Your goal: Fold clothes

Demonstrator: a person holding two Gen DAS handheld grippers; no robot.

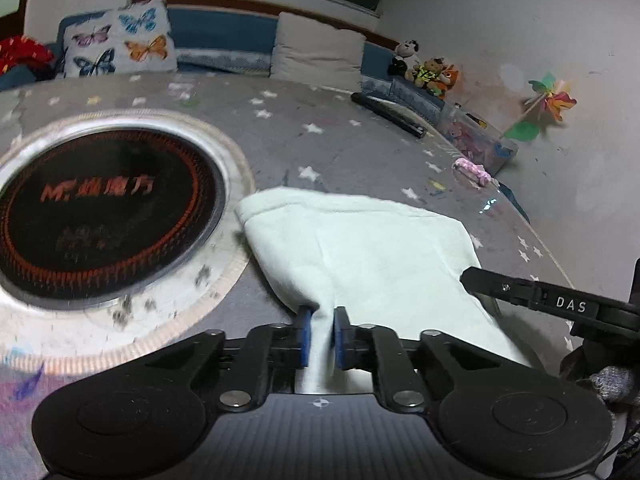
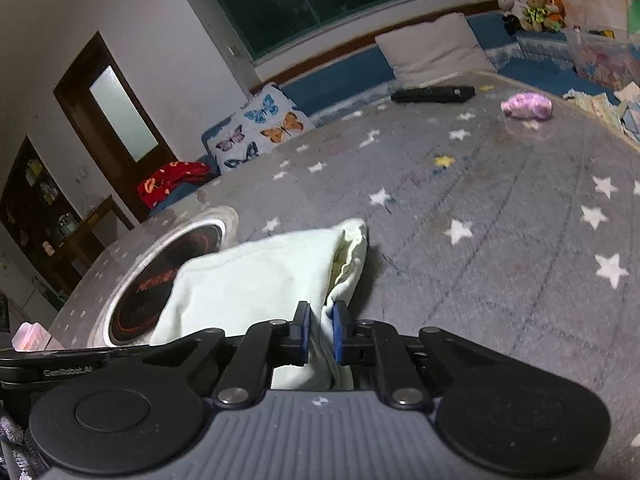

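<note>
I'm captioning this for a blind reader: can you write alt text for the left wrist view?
The left claw is shut on a pale green cloth lying on a grey star-print table cover, beside a round black inset burner. The right claw's arm enters at right.

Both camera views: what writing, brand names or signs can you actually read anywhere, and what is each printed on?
"DAS": white letters on the right tool's black body, seen from the left wrist view.
"GenRobot.AI": small pale letters on the left tool's black arm, slightly soft.
"Mr." plus red Chinese characters on the round black cooktop: too blurred to read surely; the faint marks below them are illegible.
</note>
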